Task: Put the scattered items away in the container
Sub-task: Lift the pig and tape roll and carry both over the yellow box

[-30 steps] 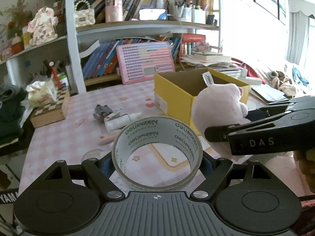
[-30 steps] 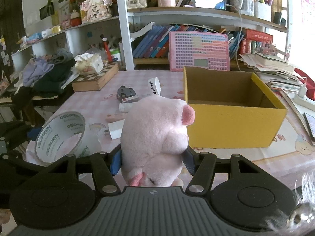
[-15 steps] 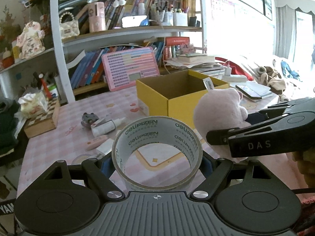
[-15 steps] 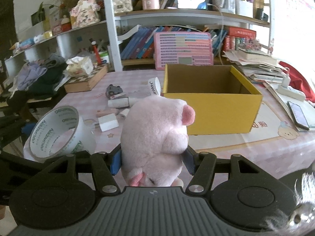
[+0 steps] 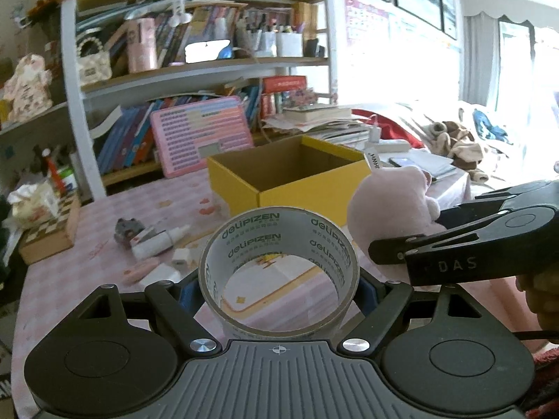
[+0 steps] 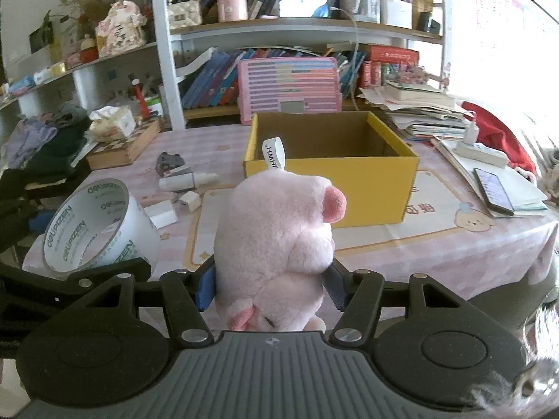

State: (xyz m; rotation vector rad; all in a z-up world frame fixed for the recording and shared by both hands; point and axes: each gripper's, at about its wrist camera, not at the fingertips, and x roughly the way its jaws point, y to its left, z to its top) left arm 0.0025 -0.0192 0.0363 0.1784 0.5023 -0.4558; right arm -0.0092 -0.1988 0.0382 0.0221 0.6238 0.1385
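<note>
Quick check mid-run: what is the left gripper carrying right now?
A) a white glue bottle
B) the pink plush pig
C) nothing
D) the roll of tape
D: the left gripper is shut on the roll of tape, while the pink plush pig sits in the right gripper.

Both wrist views look forward along their fingers, sharing the open yellow cardboard box [image 5: 290,171] [image 6: 332,171] ahead.

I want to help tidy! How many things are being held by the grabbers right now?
2. The roll of clear printed tape sits in the left gripper, and the pink plush pig sits in the right gripper. Both are near the empty yellow cardboard box, neither inside.
</note>
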